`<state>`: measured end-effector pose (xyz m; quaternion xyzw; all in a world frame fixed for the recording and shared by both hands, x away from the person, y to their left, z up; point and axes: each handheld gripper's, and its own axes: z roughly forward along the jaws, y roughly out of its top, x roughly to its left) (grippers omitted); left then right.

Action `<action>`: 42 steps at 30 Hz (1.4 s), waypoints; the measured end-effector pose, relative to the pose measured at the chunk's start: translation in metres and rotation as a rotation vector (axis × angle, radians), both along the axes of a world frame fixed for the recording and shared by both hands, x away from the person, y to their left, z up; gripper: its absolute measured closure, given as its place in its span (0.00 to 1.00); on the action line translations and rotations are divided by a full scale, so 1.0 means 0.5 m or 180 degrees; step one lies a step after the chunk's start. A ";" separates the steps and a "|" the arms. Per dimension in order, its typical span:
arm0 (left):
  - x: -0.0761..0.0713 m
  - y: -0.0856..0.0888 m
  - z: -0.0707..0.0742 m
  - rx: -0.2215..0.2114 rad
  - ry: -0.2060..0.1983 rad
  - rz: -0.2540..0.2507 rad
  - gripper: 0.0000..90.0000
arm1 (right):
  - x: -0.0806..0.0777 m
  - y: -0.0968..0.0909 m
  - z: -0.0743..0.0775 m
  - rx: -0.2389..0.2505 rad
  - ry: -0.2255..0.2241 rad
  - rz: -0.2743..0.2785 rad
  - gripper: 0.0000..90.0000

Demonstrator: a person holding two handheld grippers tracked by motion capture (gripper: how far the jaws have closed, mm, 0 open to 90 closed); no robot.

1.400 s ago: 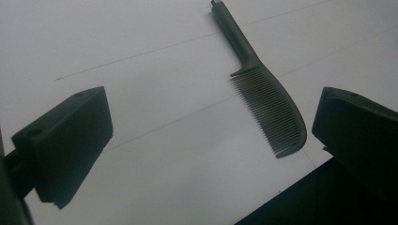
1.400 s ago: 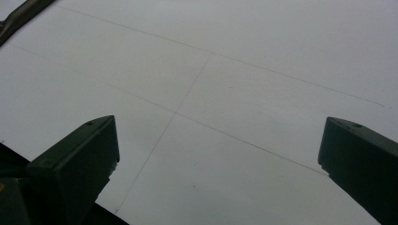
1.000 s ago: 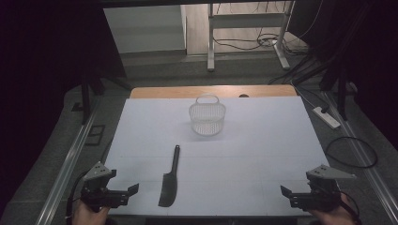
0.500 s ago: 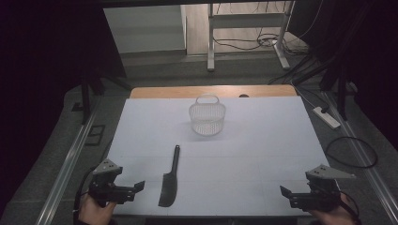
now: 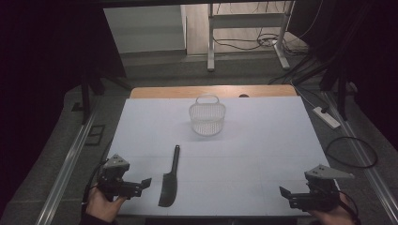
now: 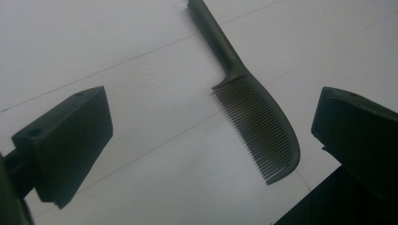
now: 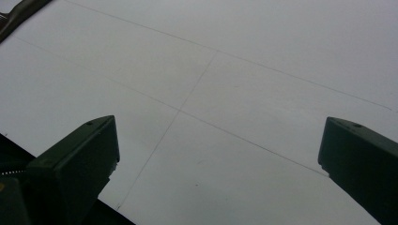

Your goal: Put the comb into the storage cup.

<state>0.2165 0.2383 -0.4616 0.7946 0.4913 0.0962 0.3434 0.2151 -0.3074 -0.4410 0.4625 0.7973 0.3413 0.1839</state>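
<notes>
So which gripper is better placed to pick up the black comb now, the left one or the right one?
Left. The left gripper is open, right beside the comb, which lies between its jaws in the left gripper view. The right gripper sits far across the table.

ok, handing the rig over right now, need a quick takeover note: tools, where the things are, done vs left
Left tool: open, holding nothing, low over the table's near left, aimed at the comb.
Right tool: open, holding nothing, at the near right over bare table.
Comb: flat on the white table, just right of the left tool, toothed end toward the person, handle pointing away toward the basket.
Basket: upright at the middle of the far side, looks empty, handle up.
Done: nothing grasped so far.
Left: probably close the left tool on the comb and carry it to the basket.
</notes>
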 end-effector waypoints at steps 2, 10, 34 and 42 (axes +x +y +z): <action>0.006 -0.004 -0.001 0.0001 0.0004 -0.0041 0.00 | 0.000 0.001 0.000 -0.0005 0.0000 0.0007 0.00; 0.027 -0.021 -0.003 -0.0041 0.0024 -0.0135 0.00 | 0.000 0.000 0.000 0.0001 -0.0003 0.0011 0.00; 0.082 -0.101 -0.009 0.0048 0.0082 -0.0470 0.00 | 0.000 0.002 0.000 -0.0007 0.0006 0.0047 0.00; 0.096 -0.132 -0.012 0.0029 0.0153 -0.0593 0.00 | 0.000 0.002 0.000 -0.0007 0.0002 0.0065 0.00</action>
